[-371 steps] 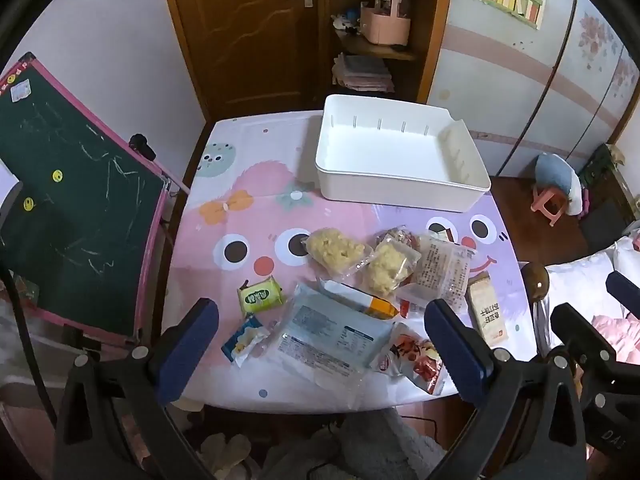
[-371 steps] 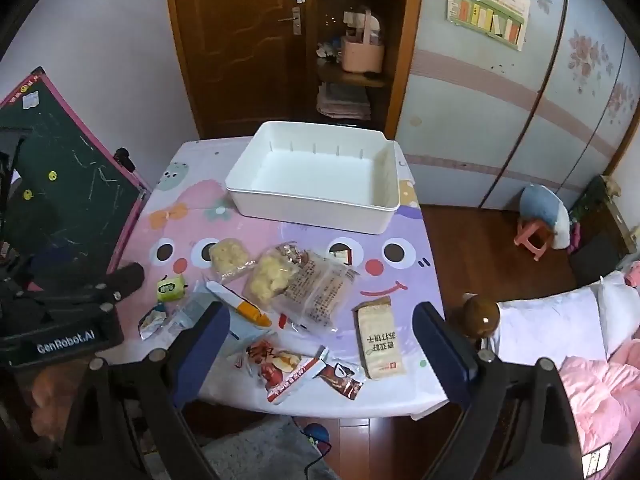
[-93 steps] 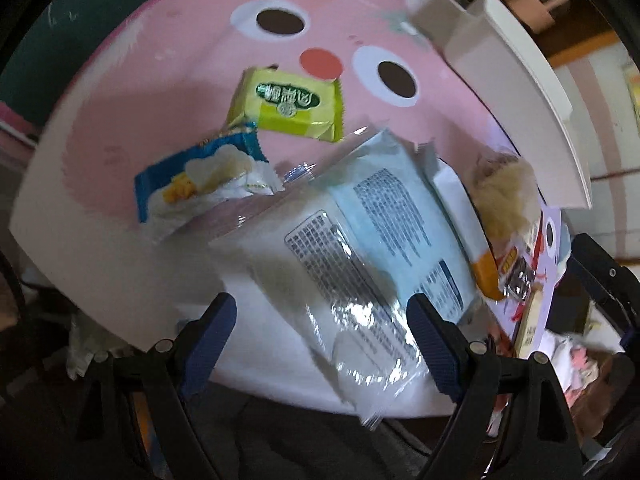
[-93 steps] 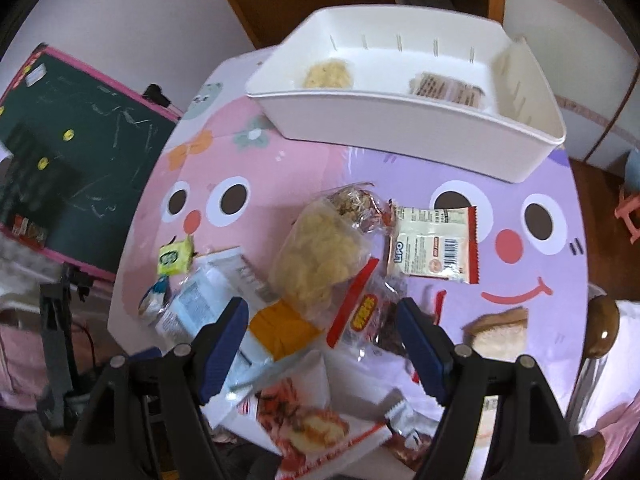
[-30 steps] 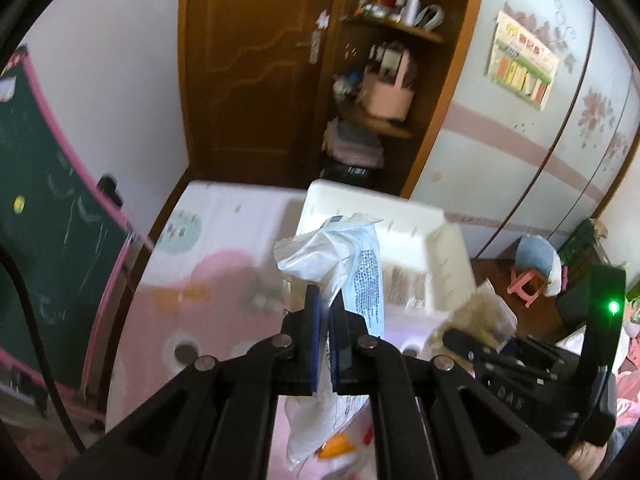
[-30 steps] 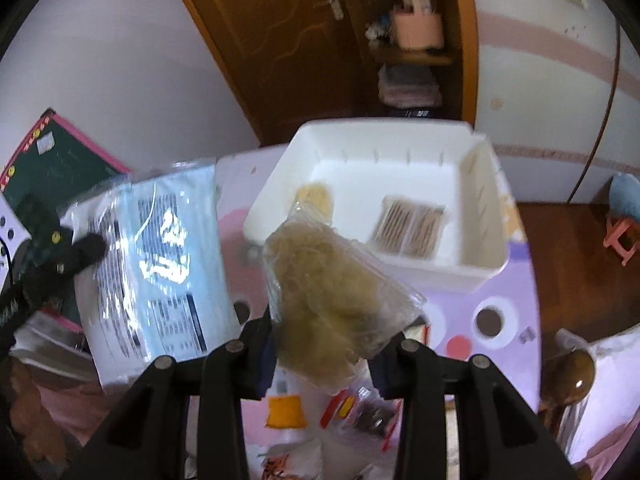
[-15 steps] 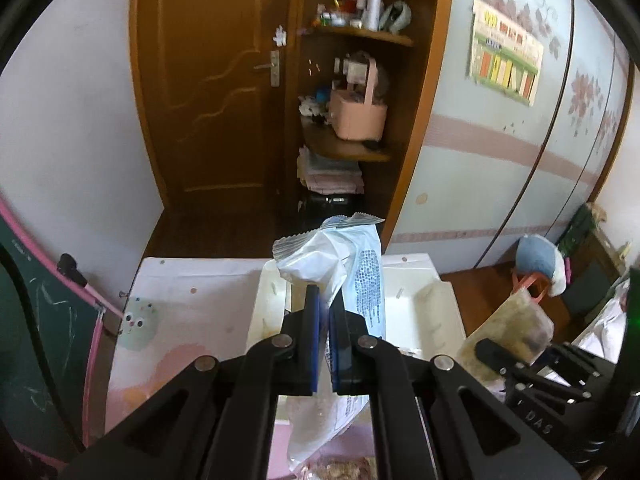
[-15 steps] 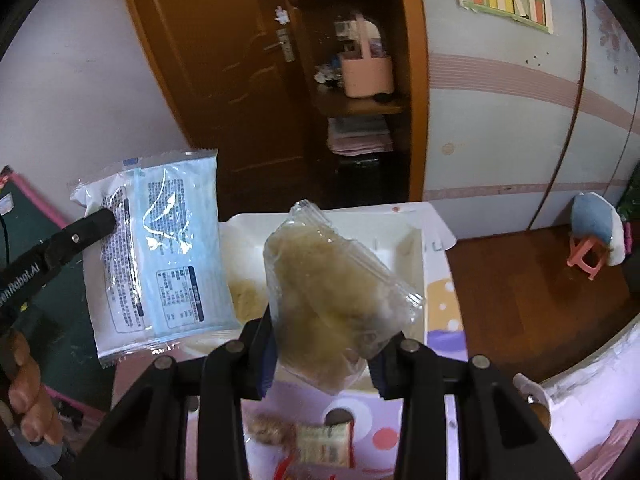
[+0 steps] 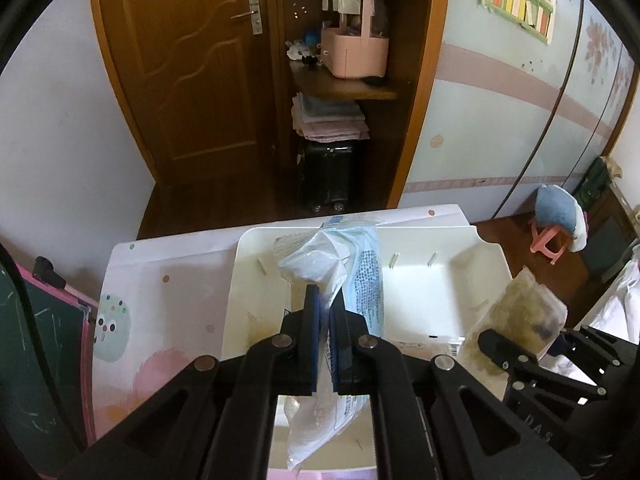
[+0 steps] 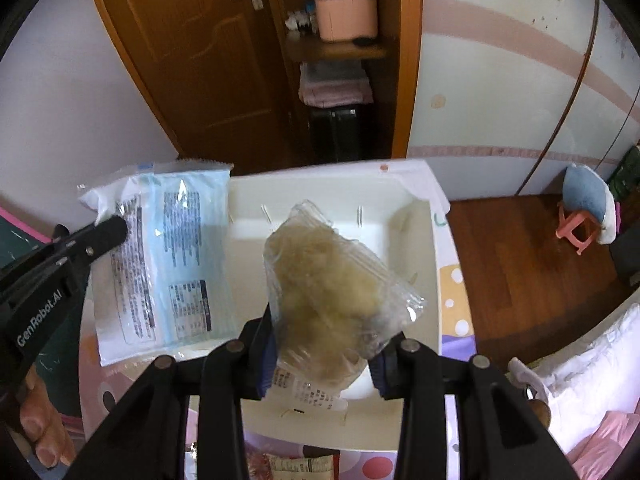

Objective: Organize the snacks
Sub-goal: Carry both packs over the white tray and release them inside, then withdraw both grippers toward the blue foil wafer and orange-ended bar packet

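Note:
My left gripper [image 9: 325, 320] is shut on a large blue-and-white flat snack packet [image 9: 352, 276] and holds it over the left half of the white bin [image 9: 472, 240]. That packet [image 10: 168, 264] and the left gripper [image 10: 108, 230] also show at the left of the right wrist view. My right gripper [image 10: 324, 344] is shut on a clear bag of yellow puffed snacks [image 10: 332, 284] above the middle of the bin [image 10: 416, 204]. The clear bag [image 9: 528, 312] also shows at the right of the left wrist view. The two packets hide most of the bin's floor.
The bin stands on a pink and purple cartoon table cover [image 9: 160, 280]. A red-edged snack packet [image 10: 300, 466] lies on the table in front of the bin. A chalkboard [image 9: 36, 360] stands to the left. A wooden door [image 9: 192, 60] and shelf [image 9: 340, 88] lie beyond.
Both grippers have moved forward and down over the bin, each still holding its packet. The bin now fills the lower middle of both views.

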The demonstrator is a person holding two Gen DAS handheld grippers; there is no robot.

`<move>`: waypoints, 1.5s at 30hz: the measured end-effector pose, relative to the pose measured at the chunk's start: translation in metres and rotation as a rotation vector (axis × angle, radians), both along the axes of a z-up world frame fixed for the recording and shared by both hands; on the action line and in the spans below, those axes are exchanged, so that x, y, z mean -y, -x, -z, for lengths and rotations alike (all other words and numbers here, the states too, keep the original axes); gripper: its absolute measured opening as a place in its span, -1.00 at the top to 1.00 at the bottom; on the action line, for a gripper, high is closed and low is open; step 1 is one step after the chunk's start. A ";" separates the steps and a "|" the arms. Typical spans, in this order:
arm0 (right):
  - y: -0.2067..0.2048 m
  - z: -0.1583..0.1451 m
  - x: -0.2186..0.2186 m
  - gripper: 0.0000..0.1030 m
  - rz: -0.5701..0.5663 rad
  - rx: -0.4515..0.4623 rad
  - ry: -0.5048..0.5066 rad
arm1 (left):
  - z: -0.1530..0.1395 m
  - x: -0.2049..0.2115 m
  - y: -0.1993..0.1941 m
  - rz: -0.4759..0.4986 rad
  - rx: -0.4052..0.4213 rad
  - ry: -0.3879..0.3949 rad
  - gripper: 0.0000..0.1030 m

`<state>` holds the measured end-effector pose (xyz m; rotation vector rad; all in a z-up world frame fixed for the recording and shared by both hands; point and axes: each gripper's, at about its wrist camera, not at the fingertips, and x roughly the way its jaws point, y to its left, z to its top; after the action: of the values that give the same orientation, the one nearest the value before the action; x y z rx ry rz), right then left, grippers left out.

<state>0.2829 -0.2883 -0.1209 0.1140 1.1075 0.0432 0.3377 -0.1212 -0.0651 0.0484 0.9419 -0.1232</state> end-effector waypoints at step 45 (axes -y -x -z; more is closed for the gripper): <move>0.081 -0.002 -0.026 0.04 0.026 -0.014 -0.023 | -0.064 -0.016 0.116 -0.032 0.051 -0.133 -0.66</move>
<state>0.2017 -0.2625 -0.1189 0.1499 1.1200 0.0318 0.2215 -0.1047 -0.0006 0.1579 0.8984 -0.0293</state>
